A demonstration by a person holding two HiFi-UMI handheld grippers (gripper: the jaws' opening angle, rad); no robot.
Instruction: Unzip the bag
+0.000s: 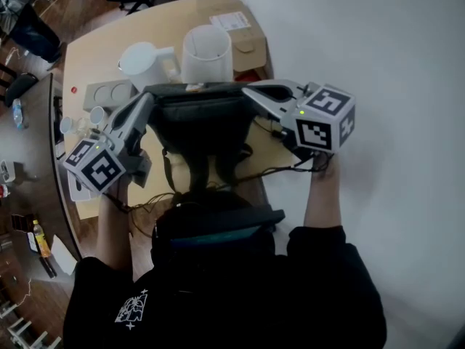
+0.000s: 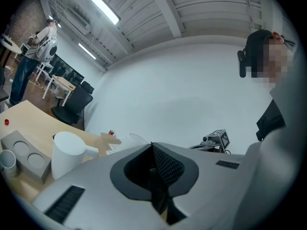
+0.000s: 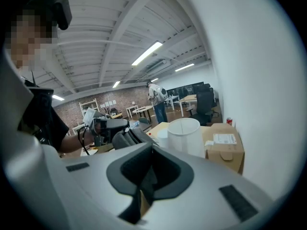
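A black bag (image 1: 200, 126) stands on the tan table (image 1: 109, 42) in front of me, its top edge towards the far side. In the head view my left gripper (image 1: 147, 97) reaches to the bag's top left corner and my right gripper (image 1: 248, 91) to its top right corner. Both are shut. In the left gripper view the left gripper (image 2: 151, 144) has its jaws met at the tip, and I see nothing clearly between them. The right gripper (image 3: 152, 145) looks the same in its own view. Whether either tip touches the bag is hidden.
Behind the bag stand a white jug (image 1: 145, 62), a white bucket (image 1: 207, 53) and a cardboard box (image 1: 245, 41). A grey holder with two round holes (image 1: 109, 93) and small cups (image 1: 80, 122) sit at the left. A white wall (image 1: 378, 49) runs along the right.
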